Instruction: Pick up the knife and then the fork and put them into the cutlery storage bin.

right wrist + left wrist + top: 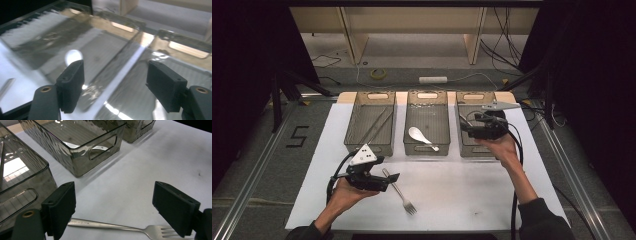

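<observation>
- Black jaws rising from the bottom of the left gripper view, spread wide with nothing between the pads.
- Fork lying flat on the white table sheet just beyond those jaws, handle toward lower left of the frame, tines toward lower right — crosswise to the gap, so a pinch across the handle looks likely.
- Seen from the high view: left gripper low at lower centre-left, held in a hand, jaws aimed at the fork just beside it, not yet touching.
- Three smoky clear bins in a row at upper centre, apparently one per kind of cutlery.
- Left bin holding long thin pieces, probably chopsticks; too thin to be sure.
- Middle bin holding a white spoon, bowl toward the far end.
- Right bin half covered by the right gripper, hanging over it at right of centre.
- Right gripper view: jaws wide apart, gripping nothing, hovering above blurred bin walls — reads as parked out of the way.
- Judgement: fork alone left loose on the sheet, right bin its likely home.
</observation>
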